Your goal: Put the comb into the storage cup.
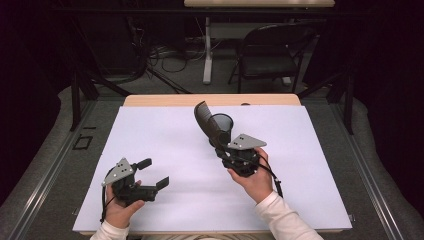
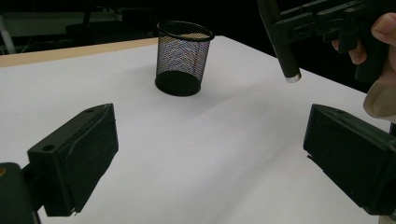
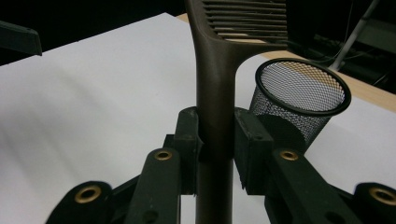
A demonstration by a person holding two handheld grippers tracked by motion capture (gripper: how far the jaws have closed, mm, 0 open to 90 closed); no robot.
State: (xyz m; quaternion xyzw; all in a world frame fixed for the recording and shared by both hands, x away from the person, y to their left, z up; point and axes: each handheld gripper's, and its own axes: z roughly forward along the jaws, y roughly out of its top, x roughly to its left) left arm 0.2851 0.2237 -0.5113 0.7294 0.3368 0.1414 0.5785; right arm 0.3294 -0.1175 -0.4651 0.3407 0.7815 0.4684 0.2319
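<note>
Left gripper (image 1: 152, 174) low over the white sheet (image 1: 165, 145), well to the near left of the mesh cup (image 1: 222, 123), jaws spread wide with nothing between them. Dark comb (image 1: 204, 120) just left of the cup, tilted, toothed end highest, off the sheet. Right gripper (image 1: 223, 148) just in front of the cup, jaws narrowed and clamped on the comb's handle (image 3: 214, 116). Cup upright on the sheet, near its far edge.
</note>
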